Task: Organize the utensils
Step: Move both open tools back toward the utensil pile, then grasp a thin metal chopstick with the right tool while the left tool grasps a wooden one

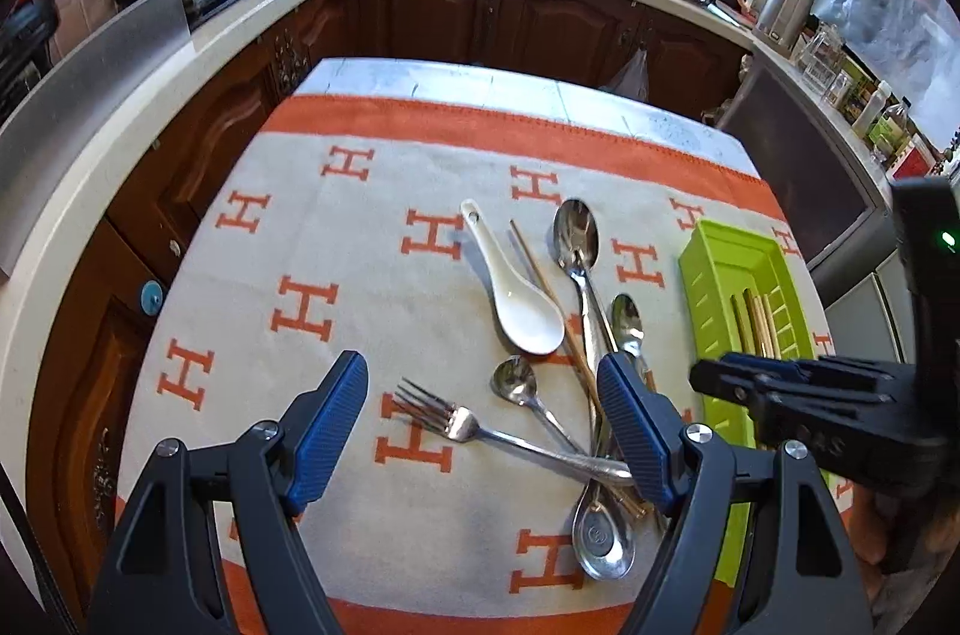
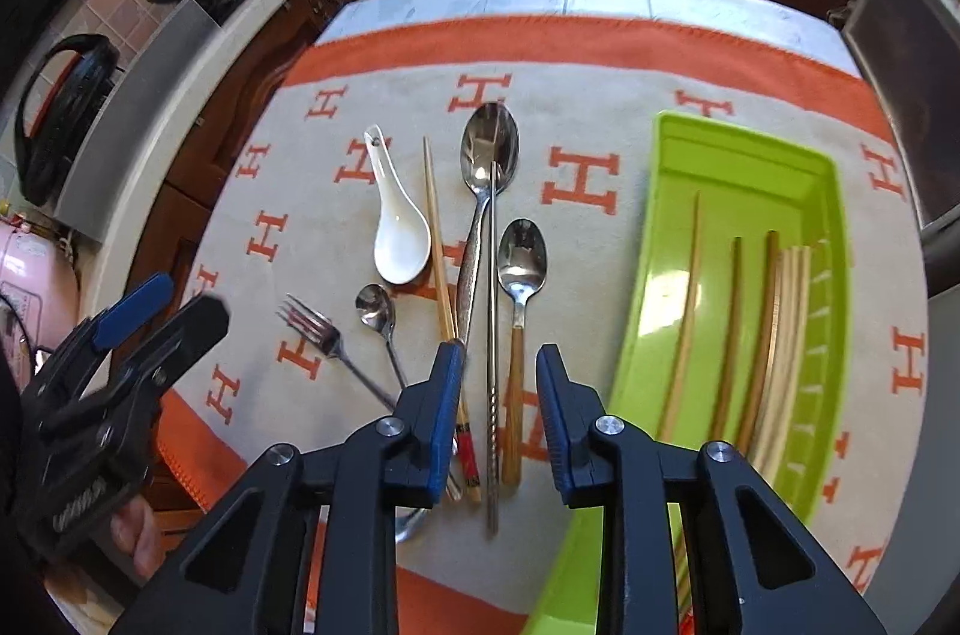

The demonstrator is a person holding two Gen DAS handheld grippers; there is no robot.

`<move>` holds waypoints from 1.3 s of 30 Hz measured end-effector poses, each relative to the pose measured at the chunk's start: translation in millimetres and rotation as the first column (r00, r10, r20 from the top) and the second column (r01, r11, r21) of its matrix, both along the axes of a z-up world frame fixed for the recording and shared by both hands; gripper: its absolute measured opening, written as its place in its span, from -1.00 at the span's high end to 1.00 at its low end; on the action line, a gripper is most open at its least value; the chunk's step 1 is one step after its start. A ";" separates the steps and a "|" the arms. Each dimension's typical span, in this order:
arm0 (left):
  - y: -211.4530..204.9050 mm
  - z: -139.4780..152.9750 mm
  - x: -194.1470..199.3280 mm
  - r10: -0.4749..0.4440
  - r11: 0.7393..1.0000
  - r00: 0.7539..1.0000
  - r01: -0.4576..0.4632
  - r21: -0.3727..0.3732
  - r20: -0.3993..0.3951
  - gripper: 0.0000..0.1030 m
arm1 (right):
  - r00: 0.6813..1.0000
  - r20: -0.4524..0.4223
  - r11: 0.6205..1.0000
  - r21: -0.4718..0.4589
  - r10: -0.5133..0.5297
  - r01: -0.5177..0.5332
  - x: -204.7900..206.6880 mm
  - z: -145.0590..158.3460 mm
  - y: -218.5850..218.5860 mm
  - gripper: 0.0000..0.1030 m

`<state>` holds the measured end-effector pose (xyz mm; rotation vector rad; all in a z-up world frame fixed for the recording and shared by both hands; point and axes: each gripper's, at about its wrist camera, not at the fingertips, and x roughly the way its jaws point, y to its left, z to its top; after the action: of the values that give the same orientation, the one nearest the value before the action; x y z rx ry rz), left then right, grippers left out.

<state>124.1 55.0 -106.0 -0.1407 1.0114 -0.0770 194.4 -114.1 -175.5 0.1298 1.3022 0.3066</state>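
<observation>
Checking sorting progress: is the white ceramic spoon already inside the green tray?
No, the white ceramic spoon lies on the patterned cloth, well apart from the green tray, which holds only chopsticks.

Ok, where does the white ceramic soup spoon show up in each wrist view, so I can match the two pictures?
Left wrist view: the white ceramic soup spoon lies just above centre on the cloth, bowl toward the camera.
Right wrist view: the spoon lies left of centre, also bowl toward the camera.
Shared landmark: the single wooden chopstick lies just right of the spoon in both views, with the green tray further right.
</observation>
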 end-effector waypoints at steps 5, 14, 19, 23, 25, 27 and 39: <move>15.0 -23.0 4.0 0.018 0.997 0.994 -0.026 -0.075 -0.108 -0.50 | 0.997 -0.081 1.000 0.009 0.008 -0.007 26.7 -30.1 11.1 0.64; 38.5 -52.5 9.2 0.079 0.992 0.979 -0.096 -0.082 -0.189 -0.50 | 0.991 -0.136 1.000 -0.013 0.014 -0.016 48.7 -55.6 24.7 0.73; 43.7 -55.4 10.7 0.085 0.992 0.979 -0.101 -0.080 -0.185 -0.50 | 0.988 -0.156 0.999 -0.043 0.015 -0.022 54.8 -66.8 34.5 0.77; 46.0 -58.9 12.1 0.082 0.991 0.978 -0.101 -0.092 -0.191 -0.50 | 0.985 -0.170 0.997 -0.076 0.013 -0.026 57.8 -77.7 39.3 0.79; 46.1 -60.2 12.9 0.080 0.990 0.978 -0.100 -0.096 -0.194 -0.50 | 0.985 -0.172 0.995 -0.090 0.016 -0.032 57.7 -82.0 41.7 0.81; 46.1 -61.9 13.4 0.079 0.990 0.977 -0.100 -0.097 -0.197 -0.50 | 0.986 -0.163 0.994 -0.105 0.023 -0.041 55.2 -81.7 44.0 0.81; 38.3 -68.5 18.5 0.038 0.981 0.973 -0.080 -0.176 -0.229 -0.50 | 0.996 -0.051 0.975 -0.208 0.068 -0.077 35.4 -78.3 61.2 0.89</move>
<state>142.6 93.2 -174.5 -0.3549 1.2253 -0.1017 229.8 -53.0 -253.8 -0.0907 1.3765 0.2273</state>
